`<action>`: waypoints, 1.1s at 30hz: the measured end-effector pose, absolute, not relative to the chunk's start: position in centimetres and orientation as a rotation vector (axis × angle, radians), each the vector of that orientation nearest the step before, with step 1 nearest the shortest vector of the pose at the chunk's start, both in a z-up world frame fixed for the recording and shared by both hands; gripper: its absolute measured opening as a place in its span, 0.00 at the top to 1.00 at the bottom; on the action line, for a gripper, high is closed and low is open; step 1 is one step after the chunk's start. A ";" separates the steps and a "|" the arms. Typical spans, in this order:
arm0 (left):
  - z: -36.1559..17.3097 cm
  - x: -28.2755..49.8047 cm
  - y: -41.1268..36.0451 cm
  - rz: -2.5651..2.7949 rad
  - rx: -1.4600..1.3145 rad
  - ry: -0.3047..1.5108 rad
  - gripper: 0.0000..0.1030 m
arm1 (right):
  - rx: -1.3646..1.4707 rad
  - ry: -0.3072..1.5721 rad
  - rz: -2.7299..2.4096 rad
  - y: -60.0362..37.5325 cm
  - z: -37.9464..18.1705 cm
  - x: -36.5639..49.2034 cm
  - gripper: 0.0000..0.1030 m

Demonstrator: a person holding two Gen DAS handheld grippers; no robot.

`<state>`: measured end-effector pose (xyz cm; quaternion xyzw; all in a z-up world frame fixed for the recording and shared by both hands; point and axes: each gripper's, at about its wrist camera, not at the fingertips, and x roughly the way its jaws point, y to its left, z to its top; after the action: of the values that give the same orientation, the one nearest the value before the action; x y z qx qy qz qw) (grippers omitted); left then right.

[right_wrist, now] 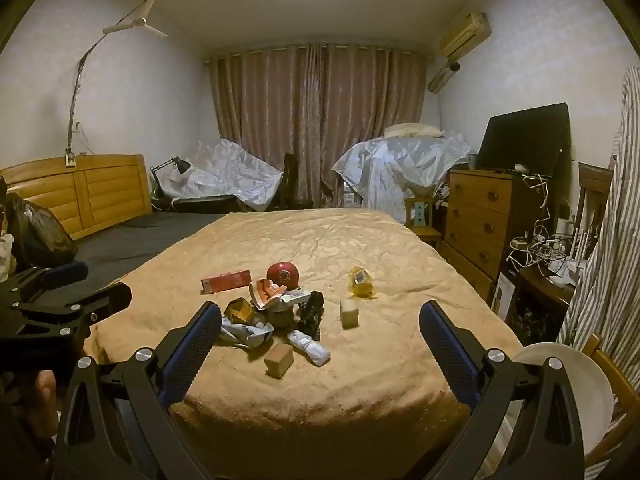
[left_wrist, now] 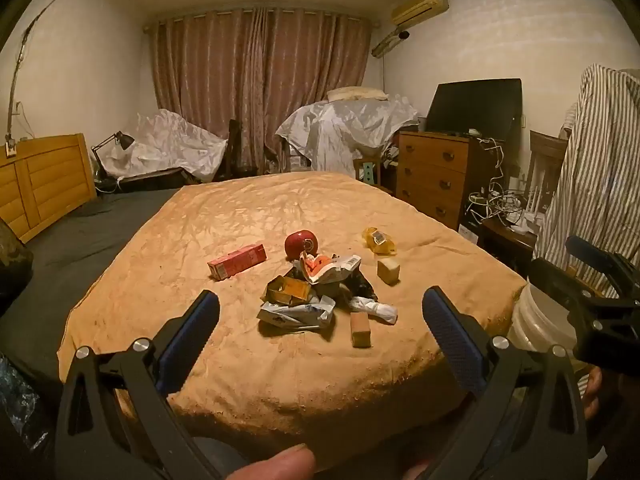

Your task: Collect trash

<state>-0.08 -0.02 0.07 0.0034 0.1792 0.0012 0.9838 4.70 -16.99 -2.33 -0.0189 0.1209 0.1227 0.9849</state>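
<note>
A pile of trash lies on the tan bedspread [left_wrist: 248, 216]: crumpled wrappers [left_wrist: 296, 312], an open gold box [left_wrist: 288, 290], a torn red-and-white packet [left_wrist: 320, 266], a red carton [left_wrist: 237, 261], a red apple [left_wrist: 301, 243], a yellow wrapper [left_wrist: 378, 240] and two tan blocks [left_wrist: 361, 329] [left_wrist: 388, 270]. My left gripper [left_wrist: 320, 320] is open and empty, just short of the pile. My right gripper [right_wrist: 320, 326] is open and empty, also before the pile [right_wrist: 276, 312]. A white bucket [right_wrist: 576, 392] stands at the bed's right corner.
A wooden dresser [left_wrist: 434, 176] with a monitor stands right of the bed, with tangled cables [left_wrist: 496, 200] beside it. A striped cloth [left_wrist: 596, 176] hangs at far right. A wooden headboard [left_wrist: 44, 184] and a black bag [right_wrist: 36, 232] are at left.
</note>
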 end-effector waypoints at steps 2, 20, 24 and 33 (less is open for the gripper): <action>0.0 0.0 0.0 0.001 0.003 0.373 0.05 | -0.042 0.251 0.251 -16.9 -2.3 4.8 0.04; -0.2 0.4 0.2 0.004 0.000 0.380 0.05 | -0.019 0.256 0.252 -17.6 -2.9 4.6 0.04; -0.2 0.4 0.2 0.003 0.000 0.383 0.05 | -0.017 0.262 0.252 -17.5 -3.0 5.1 0.04; -0.8 0.7 0.3 0.002 0.003 0.393 0.05 | -0.019 0.265 0.252 -17.5 -3.3 5.2 0.04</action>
<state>0.67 0.26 -0.79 0.0014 0.1952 0.0011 0.9808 5.19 -17.54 -3.33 -0.0094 0.1319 0.1253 0.9833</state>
